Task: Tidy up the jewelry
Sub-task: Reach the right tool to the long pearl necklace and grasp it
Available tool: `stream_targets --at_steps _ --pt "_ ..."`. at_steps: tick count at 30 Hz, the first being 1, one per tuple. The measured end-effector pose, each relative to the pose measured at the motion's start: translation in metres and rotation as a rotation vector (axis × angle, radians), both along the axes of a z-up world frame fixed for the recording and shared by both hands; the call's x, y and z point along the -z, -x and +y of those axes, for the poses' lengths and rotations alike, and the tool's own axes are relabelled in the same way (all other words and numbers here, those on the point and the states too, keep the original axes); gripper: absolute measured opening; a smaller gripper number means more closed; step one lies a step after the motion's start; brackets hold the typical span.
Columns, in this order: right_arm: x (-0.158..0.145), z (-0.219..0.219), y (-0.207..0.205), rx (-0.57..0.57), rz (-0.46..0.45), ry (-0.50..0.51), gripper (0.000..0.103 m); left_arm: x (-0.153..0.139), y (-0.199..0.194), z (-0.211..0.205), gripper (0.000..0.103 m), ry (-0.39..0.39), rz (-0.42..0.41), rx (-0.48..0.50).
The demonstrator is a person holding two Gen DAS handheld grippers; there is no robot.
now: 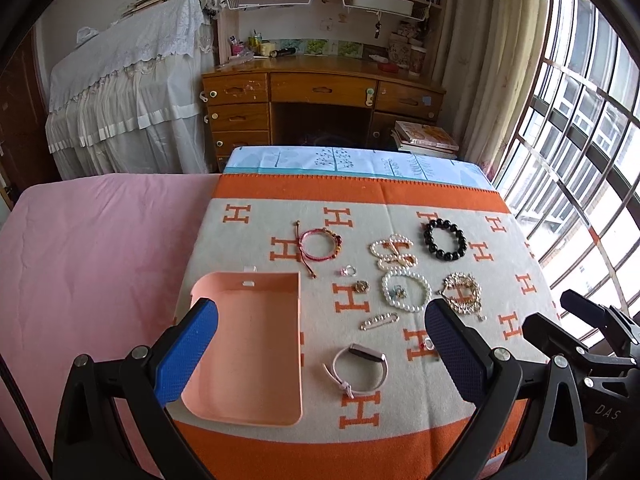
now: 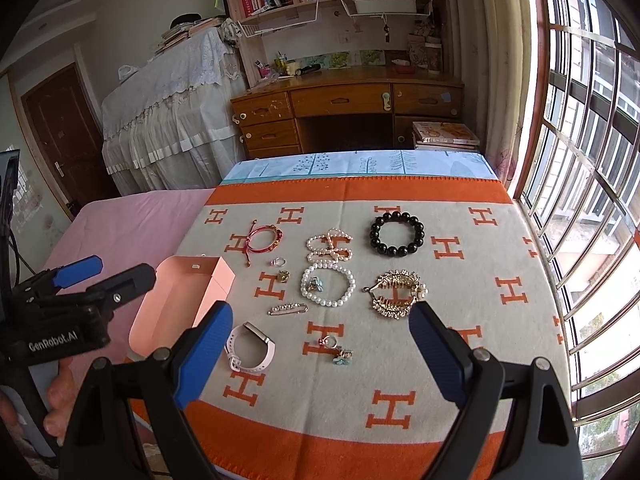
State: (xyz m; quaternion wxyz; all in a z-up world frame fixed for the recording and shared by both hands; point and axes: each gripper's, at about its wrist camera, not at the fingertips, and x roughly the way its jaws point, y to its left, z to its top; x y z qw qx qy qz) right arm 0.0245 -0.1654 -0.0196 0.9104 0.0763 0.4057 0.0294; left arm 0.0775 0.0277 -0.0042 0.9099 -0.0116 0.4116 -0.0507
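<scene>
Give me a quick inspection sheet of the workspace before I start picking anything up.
Surface: orange and cream blanket with an H pattern, laid flat over a pink sheet.
Job's things: peach box open and empty, at the blanket's left edge. Spread beside it: black bead bracelet, pearl bracelet, gold bracelet, red cord bracelet, watch band, safety-pin brooch, small rings and charms.
Clutter: nothing seen on the blanket.
Grippers: left tongs open, holding nothing, over the box side; right tongs open, holding nothing, over the jewelry.
Cables: dark cable at the far left edge of the right view.
Surroundings: wooden desk, bookshelf, barred window, covered furniture.
</scene>
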Motion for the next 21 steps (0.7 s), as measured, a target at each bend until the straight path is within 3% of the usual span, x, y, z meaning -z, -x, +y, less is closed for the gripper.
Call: stream_targets --at_steps 5,10,15,19,21 --pt "-0.016 -0.019 -0.036 -0.001 0.024 -0.019 0.082 -0.016 -0.043 0.015 0.102 0.033 0.018 -0.032" --pt "-0.023 -0.027 -0.085 -0.032 0.075 -0.023 0.072 -0.014 -0.097 0.027 0.102 0.108 0.12 -0.01" --pt "-0.01 -0.019 -0.14 -0.091 0.114 0.041 0.071 0.014 -0.138 0.011 0.102 0.05 0.203 0.011" --pt "0.024 -0.01 -0.178 -0.177 0.186 0.086 0.07 0.049 -0.165 0.007 0.102 0.077 0.266 0.004" --pt "0.045 -0.006 -0.192 -0.208 0.219 0.11 0.063 0.067 -0.173 0.005 0.102 0.1 0.304 -0.003"
